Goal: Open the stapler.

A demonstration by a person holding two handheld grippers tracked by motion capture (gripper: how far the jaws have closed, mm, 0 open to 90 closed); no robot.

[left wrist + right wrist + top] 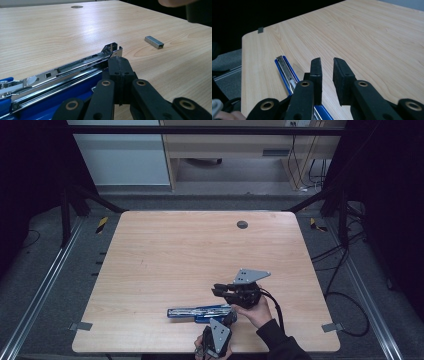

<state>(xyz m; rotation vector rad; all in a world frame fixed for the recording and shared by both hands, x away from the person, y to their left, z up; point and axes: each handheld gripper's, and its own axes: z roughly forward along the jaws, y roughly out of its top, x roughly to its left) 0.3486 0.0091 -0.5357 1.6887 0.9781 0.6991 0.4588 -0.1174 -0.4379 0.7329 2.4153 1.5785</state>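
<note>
The opened blue stapler [200,312] lies at the lower centre of the high view, its metal track bared, likely for refilling. The left gripper [119,62], jaws together, rests against it to steady it. The right gripper [327,65], jaws slightly apart and empty, hovers just above. A staple strip [154,41] waits on the table [190,250] nearby.

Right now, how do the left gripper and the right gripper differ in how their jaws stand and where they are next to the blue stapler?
The left gripper has its jaws pressed together, with no gap; the right gripper shows a clear gap with nothing in it. The left gripper sits at the opened blue stapler, by its metal rail; the right gripper is above and just beyond it. Both have black jaws and a grey three-cornered plate, each held in a hand.
</note>
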